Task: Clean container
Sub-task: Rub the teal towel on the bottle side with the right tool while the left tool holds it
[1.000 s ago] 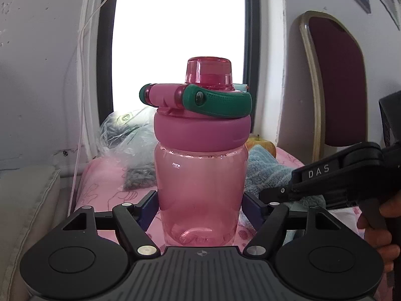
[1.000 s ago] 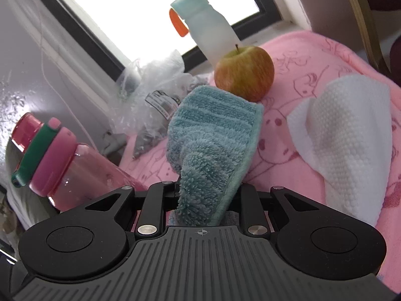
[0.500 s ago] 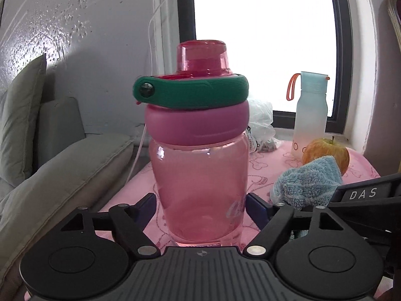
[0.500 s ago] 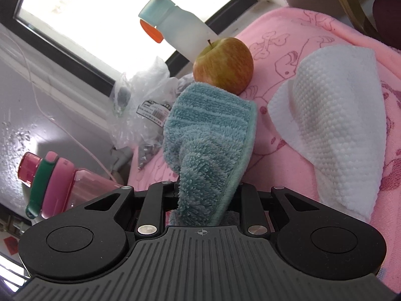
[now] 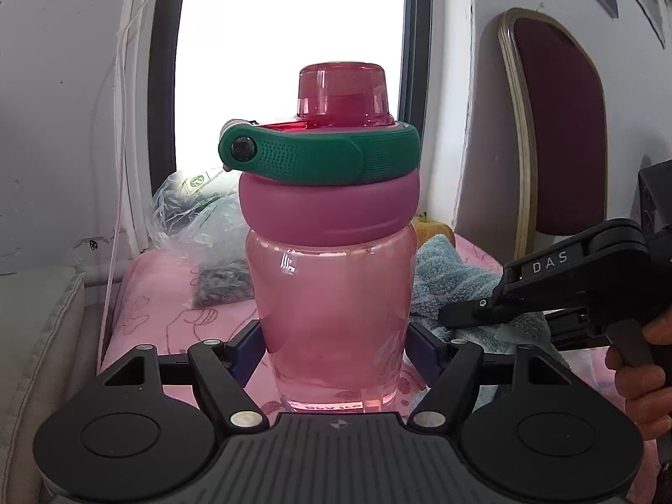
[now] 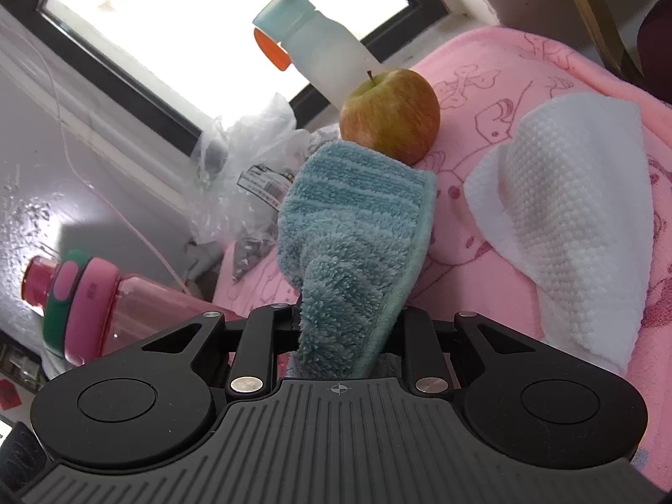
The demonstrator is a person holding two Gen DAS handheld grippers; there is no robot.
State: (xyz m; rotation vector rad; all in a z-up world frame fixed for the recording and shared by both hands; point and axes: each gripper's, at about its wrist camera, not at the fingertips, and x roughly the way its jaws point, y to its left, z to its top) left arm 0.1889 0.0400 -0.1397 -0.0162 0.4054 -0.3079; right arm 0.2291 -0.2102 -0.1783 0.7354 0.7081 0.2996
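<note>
A clear pink bottle [image 5: 332, 294] with a pink lid and a green carry strap stands upright between the blue pads of my left gripper [image 5: 334, 348], which is shut on its lower body. The same pink bottle [image 6: 122, 302] shows at the far left of the right wrist view. My right gripper [image 6: 344, 332] is shut on a fluffy teal cloth [image 6: 357, 227] that sticks up from between its fingers. In the left wrist view the right gripper [image 5: 470, 315] comes in from the right, and the teal cloth [image 5: 453, 277] sits just right of the bottle.
A pink patterned cover [image 6: 525, 67] lies over the table. On it are an apple [image 6: 390, 113], a white textured cloth [image 6: 567, 227], a frosted bottle with an orange loop [image 6: 319, 50] and a crinkled plastic bag [image 6: 248, 168]. A maroon chair [image 5: 558, 126] stands at the right; a cushion [image 5: 38, 336] lies at the left.
The left gripper's view has swung back right with the bottle, from the cushions and frosted bottle to the window and chair. The right gripper has tilted slightly, still holding the cloth.
</note>
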